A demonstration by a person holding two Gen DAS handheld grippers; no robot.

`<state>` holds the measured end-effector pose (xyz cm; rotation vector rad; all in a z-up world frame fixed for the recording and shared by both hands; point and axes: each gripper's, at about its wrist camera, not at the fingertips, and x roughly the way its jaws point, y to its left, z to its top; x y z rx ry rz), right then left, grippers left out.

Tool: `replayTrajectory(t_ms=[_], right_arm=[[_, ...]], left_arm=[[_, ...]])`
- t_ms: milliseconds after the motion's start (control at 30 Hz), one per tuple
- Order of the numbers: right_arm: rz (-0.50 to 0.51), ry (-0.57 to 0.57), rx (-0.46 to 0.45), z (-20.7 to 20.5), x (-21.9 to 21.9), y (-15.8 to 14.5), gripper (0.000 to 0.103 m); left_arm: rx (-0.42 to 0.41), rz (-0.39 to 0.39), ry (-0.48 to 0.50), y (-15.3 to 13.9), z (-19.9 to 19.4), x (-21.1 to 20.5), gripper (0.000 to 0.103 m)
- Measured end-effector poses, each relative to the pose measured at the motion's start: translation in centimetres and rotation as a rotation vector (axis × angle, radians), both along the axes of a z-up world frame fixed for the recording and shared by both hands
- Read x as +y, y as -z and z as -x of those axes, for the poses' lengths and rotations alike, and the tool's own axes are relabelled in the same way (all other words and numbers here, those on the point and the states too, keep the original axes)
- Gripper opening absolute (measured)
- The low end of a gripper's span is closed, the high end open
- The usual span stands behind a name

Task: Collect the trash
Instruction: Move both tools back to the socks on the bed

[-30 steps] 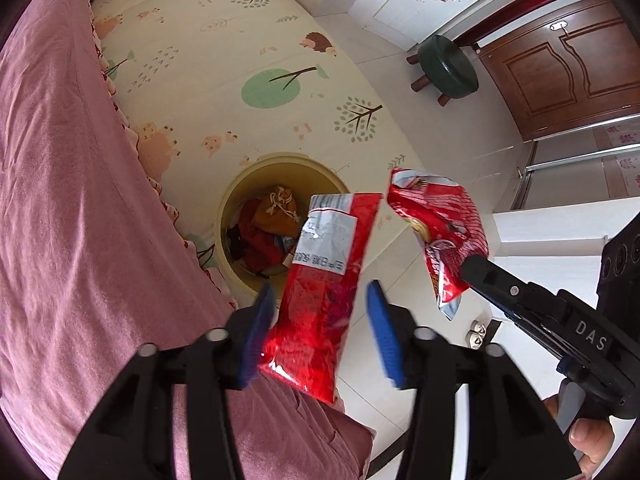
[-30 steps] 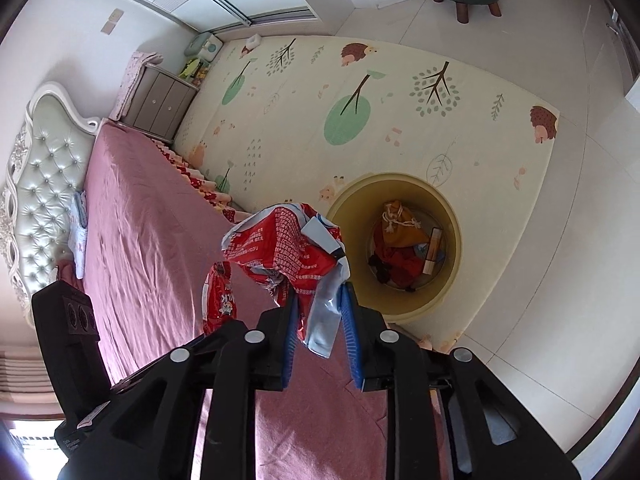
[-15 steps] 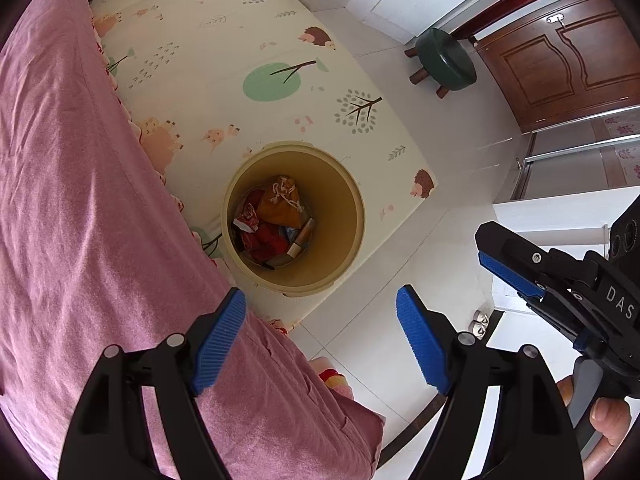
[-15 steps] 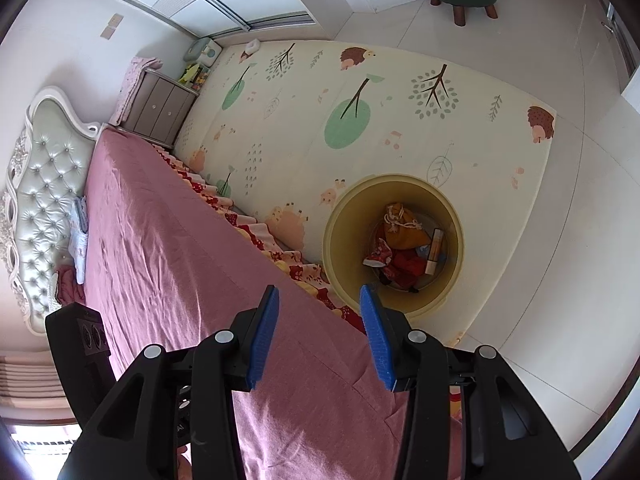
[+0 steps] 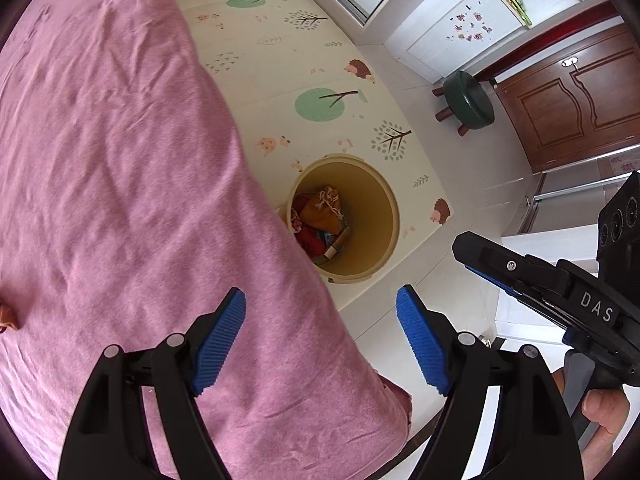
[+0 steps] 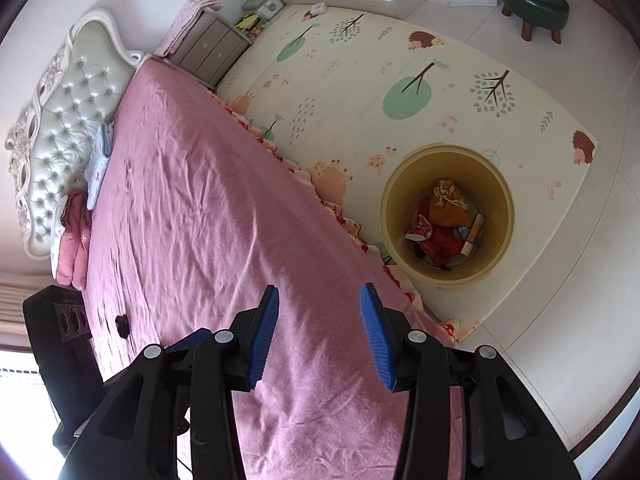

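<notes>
Both grippers empty: left gripper (image 5: 320, 336) jaws wide, right gripper (image 6: 318, 330) jaws part-open (recently widened). Dropped wrappers (image 6: 434, 240) lie inside bin (image 6: 506, 196), ahead-right of both, beside bed (image 6: 200, 208)

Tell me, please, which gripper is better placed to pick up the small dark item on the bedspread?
Left, probably: the small dark item lies on the pink bedspread beside the housing of the left gripper, well left of the right gripper. Both have just been opening, nothing between their jaws.
</notes>
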<state>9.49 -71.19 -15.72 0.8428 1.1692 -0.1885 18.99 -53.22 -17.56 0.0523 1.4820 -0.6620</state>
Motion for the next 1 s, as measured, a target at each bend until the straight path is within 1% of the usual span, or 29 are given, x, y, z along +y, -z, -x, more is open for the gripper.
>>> replayTrajectory(t_ms=[267, 433, 600, 767, 1000], right_arm=[[0.0, -0.205, -0.004, -2.4, 10.5, -0.8, 0.042], [-0.003, -0.315, -0.011, -3.1, 17.0, -1.2, 0.042], [-0.004, -0.403, -0.011, -3.7, 23.1, -1.3, 0.045], [-0.004, -0.475, -0.015, -4.8, 28.4, -1.6, 0.047], [0.02, -0.553, -0.013, -6.8, 34.6, -1.4, 0.055]], left_arm=[[-0.041, -0.042, -0.141, -0.7, 0.9, 11.5, 0.077], [-0.038, -0.059, -0.251, -0.6, 1.7, 19.2, 0.077], [-0.04, -0.074, -0.335, -0.7, 2.8, 25.5, 0.077], [-0.051, -0.098, -0.397, -0.9, 3.3, 31.4, 0.078], [-0.066, -0.126, -0.469, -0.9, 2.8, 37.6, 0.08]])
